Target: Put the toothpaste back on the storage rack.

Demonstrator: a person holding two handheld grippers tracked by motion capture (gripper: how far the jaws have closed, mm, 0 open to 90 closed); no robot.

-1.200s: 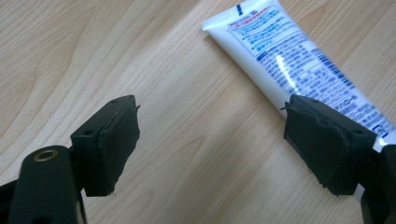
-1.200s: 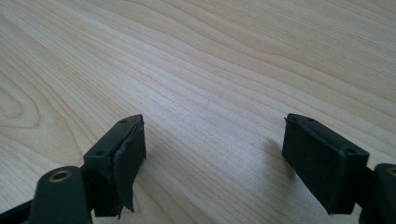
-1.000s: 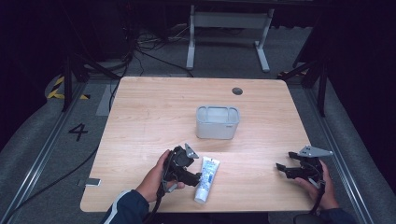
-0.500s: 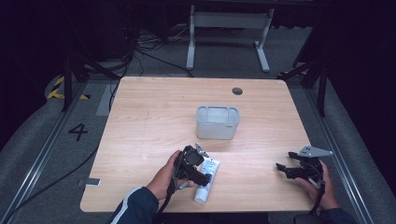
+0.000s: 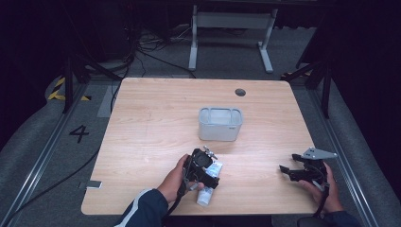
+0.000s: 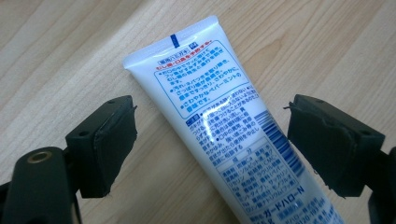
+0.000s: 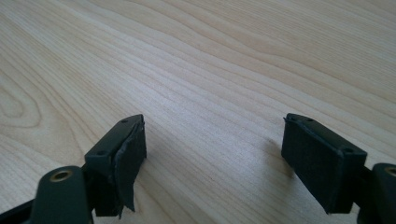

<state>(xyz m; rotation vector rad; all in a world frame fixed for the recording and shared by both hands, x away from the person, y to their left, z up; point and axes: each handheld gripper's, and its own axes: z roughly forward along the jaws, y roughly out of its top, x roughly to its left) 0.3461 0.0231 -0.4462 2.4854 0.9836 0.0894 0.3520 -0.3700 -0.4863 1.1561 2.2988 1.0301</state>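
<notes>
The white tube (image 6: 224, 126) lies flat, crimped end toward the grey bin (image 5: 220, 124), which looks empty. Left gripper (image 6: 212, 140) straddles it, jaws apart; right gripper (image 7: 215, 161) likewise spread.

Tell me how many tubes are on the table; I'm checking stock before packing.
1. The tube lies flat on the table near the front edge, between the open jaws of the left claw, just in front of the bin. The bin's inside is hard to see.

In the high view the left hand-held gripper (image 5: 204, 166) covers the tube (image 5: 206, 194) from 12 o'clock, leaving its lower end showing. In the left gripper view the tube (image 6: 224, 121) runs off the edge at 5 o'clock, its small print unreadable.
</notes>
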